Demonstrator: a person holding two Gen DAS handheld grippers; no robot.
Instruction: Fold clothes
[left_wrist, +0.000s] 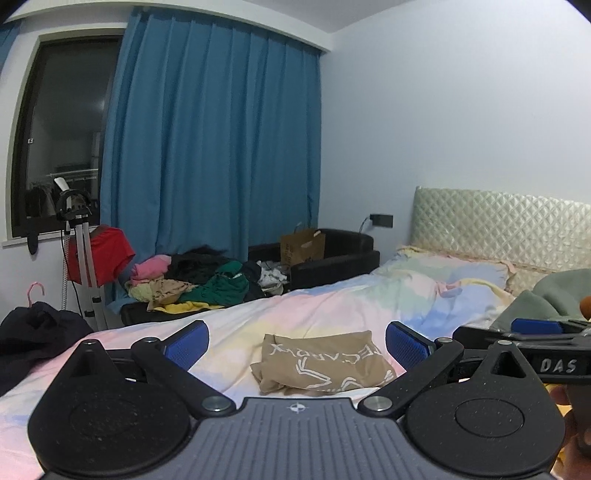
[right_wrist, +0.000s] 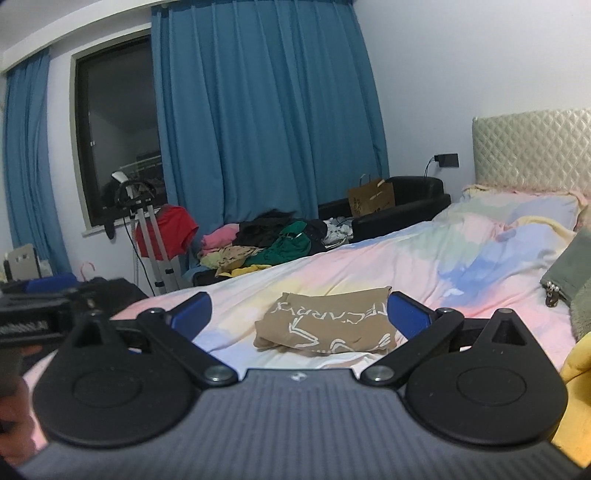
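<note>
A tan shirt with white lettering (left_wrist: 321, 362) lies folded into a compact rectangle on the pastel bedsheet (left_wrist: 295, 310). My left gripper (left_wrist: 297, 341) is open and empty, held above the bed just short of the shirt. In the right wrist view the same folded shirt (right_wrist: 325, 321) lies ahead of my right gripper (right_wrist: 299, 312), which is also open and empty. The right gripper also shows at the right edge of the left wrist view (left_wrist: 535, 328). The left gripper shows at the left edge of the right wrist view (right_wrist: 40, 295).
A heap of unfolded clothes (left_wrist: 192, 284) lies on a dark bench beyond the bed's far edge, with a paper bag (left_wrist: 303, 245) beside it. A red garment (left_wrist: 98, 254) hangs on a stand at the left. A dark garment (left_wrist: 33, 332) lies at the bed's left. A grey-green blanket (left_wrist: 546, 299) lies near the quilted headboard (left_wrist: 498, 221).
</note>
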